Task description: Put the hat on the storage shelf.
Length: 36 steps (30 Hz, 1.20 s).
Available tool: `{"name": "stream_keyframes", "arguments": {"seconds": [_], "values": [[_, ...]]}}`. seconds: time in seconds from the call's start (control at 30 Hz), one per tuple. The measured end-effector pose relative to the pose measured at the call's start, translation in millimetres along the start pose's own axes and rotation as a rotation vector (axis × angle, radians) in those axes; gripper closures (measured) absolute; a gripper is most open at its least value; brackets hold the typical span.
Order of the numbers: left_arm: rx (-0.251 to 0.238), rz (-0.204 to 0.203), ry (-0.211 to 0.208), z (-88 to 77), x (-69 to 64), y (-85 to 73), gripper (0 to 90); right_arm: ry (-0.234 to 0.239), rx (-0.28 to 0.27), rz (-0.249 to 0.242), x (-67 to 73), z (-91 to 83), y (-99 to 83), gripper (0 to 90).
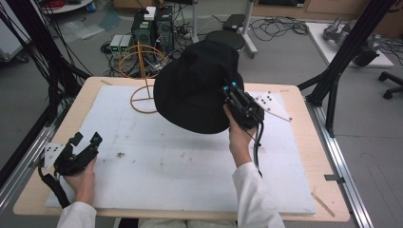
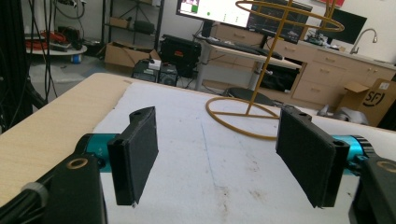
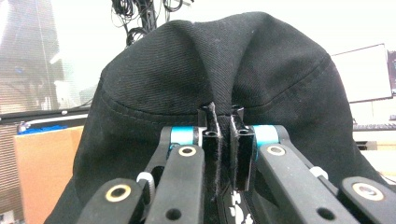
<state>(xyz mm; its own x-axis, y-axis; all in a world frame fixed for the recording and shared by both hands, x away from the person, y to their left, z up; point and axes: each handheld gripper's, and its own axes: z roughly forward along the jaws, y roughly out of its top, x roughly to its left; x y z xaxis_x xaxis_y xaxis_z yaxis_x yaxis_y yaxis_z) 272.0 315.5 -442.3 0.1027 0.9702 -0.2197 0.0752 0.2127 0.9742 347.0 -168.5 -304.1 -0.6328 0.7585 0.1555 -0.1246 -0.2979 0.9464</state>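
I have the hat [image 1: 197, 88] pinched in my right gripper [image 1: 233, 92], jaws pressed together on a fold of its brim, as the right gripper view shows with the cloth bunched between the pads [image 3: 217, 140]. The hat hangs lifted over the far middle of the foam board [image 1: 180, 161], with the wire stand [image 1: 142, 78] just beside it at its 9 o'clock. It looks light and soft: the crown sags and creases around the grip, so I expect it to swing and droop rather than hold shape. The stitched brim edge seems the firmest place to hold, and I would keep the pinch there. My left gripper [image 1: 85, 140] rests at the board's 8 o'clock corner, jaws spread wide with nothing between them, facing the stand.
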Motion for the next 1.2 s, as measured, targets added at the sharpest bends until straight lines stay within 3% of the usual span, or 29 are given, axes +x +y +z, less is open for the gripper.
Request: {"name": "stream_keyframes", "arguments": {"seconds": [0.03, 0.2, 0.23, 0.27, 0.3, 0.33, 0.57, 0.63, 0.8, 1.0, 1.2], "values": [[0.0, 0.012, 0.0, -0.3, -0.5, 0.4, 29.6, -0.002, -0.004, 0.002, 2.8, 12.0, 1.2, 86.5], [-0.008, 0.04, -0.004, -0.3, -2.6, 1.4, 29.6, 0.009, -0.023, 0.03, 5.8, 34.8, 4.6, 86.5], [-0.007, 0.045, -0.006, 0.3, -2.8, 1.3, 29.6, 0.013, -0.022, 0.036, 7.8, 46.4, 7.5, 86.5], [-0.006, 0.046, -0.007, 0.8, -3.0, 1.3, 29.6, 0.013, -0.022, 0.036, 7.8, 46.4, 7.5, 86.5], [-0.004, 0.048, -0.008, 1.0, -2.9, 1.4, 29.5, 0.015, -0.025, 0.036, 11.5, 59.1, 9.8, 86.5], [-0.005, 0.047, -0.008, 1.2, -2.9, 1.4, 29.5, 0.015, -0.025, 0.036, 11.5, 59.1, 9.8, 86.5], [-0.009, 0.052, -0.01, 1.0, -2.5, 1.7, 29.6, 0.027, -0.006, 0.001, 30.3, 102.2, 14.1, 86.4], [-0.009, 0.068, -0.015, 0.9, -3.3, 1.9, 29.4, 0.042, -0.018, 0.007, 36.6, 120.3, 17.0, 86.4], [-0.007, 0.094, -0.028, -1.2, -4.8, 2.1, 29.4, 0.048, -0.029, 0.023, 40.8, 140.6, 16.1, 86.5], [-0.01, 0.097, -0.019, -3.0, -0.8, 2.7, 29.4, 0.048, -0.04, 0.01, 50.1, 170.6, 4.1, 86.5], [-0.01, 0.083, -0.013, -2.9, 2.3, 2.6, 29.5, 0.04, -0.021, 0.031, 56.3, 200.7, -16.9, 86.5]]}}
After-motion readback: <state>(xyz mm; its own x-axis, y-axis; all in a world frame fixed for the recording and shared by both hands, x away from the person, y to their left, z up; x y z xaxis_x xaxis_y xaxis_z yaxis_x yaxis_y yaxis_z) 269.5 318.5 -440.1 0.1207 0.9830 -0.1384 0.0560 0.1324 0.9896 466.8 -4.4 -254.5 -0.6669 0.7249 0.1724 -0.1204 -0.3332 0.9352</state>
